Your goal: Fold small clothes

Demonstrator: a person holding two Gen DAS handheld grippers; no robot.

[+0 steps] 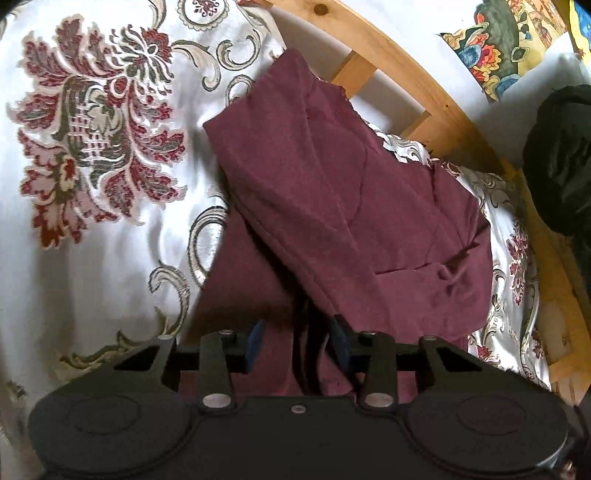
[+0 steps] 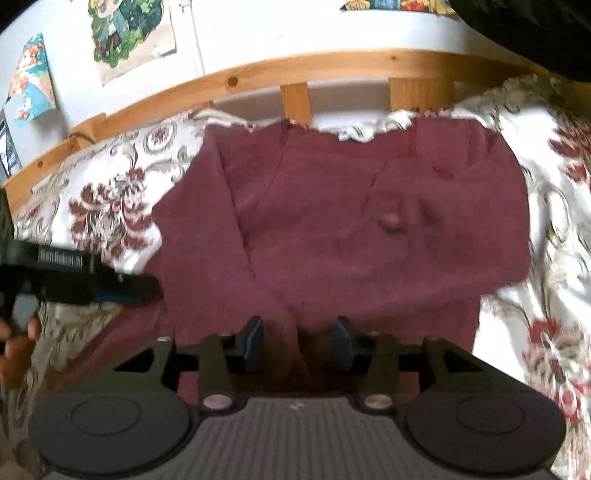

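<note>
A maroon garment [image 1: 351, 184] lies partly folded on a white floral bedspread [image 1: 92, 258], one flap laid slantwise over a lower layer. My left gripper [image 1: 299, 341] sits at the garment's near edge. Bunched cloth with dark upright creases fills the gap between its blue pads [image 1: 256, 343], which press on it. In the right wrist view the garment [image 2: 351, 192] spreads wide toward the headboard. My right gripper [image 2: 299, 343] hovers over its near edge, jaws apart, with a low ridge of cloth below that touches neither pad. The left gripper [image 2: 144, 291] reaches in from the left onto the garment's edge.
A wooden bed rail [image 2: 295, 70] with slats runs behind the bedspread [image 2: 554, 258], against a white wall with posters [image 2: 125, 33]. A dark bundle [image 1: 561, 158] sits past the rail at the right. A person's hand [image 2: 14, 350] holds the left gripper's handle.
</note>
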